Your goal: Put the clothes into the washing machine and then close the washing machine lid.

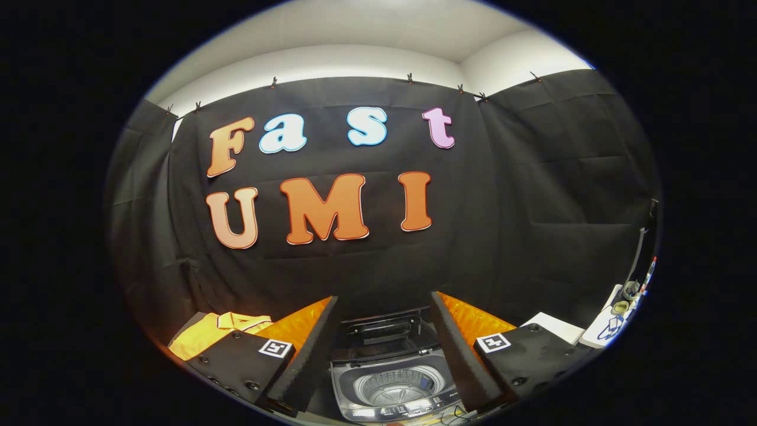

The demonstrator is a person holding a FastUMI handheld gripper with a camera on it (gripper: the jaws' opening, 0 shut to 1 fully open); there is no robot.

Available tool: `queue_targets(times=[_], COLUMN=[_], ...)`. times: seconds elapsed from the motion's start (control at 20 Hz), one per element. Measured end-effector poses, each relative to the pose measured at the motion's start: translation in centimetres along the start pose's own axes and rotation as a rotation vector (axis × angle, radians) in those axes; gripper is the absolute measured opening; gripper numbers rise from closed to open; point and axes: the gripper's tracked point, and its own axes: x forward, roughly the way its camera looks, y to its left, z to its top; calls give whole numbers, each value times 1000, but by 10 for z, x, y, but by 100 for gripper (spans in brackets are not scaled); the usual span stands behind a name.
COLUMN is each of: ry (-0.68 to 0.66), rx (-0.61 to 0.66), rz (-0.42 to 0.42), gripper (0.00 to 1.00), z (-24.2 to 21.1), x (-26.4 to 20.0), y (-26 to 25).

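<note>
Gripper (384, 349) gapes, framing washing machine (393, 384); fingers half-hide yellow shirt (210, 334).

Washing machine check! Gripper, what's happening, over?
Gripper open, holding nothing. Washing machine between the fingers, lid up, drum bare. Yellow shirt lying off to the left. Nothing blocking.

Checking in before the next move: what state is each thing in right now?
washing machine: lid raised, drum shows no clothes inside.
yellow garment: lying outside the machine, beyond the left finger, not gripped.
gripper: open, fingers spread either side of the machine, holding nothing.
</note>
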Motion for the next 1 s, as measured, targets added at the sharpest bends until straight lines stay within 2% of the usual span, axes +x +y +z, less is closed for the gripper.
queue_targets(times=[0.4,0.8,1.0], ry=[43,197,301], rx=[-43,-74,-66], rz=[147,341,387], gripper=[98,98,98], z=[-17,-84,-126], x=[7,11,12], y=[90,213,267])
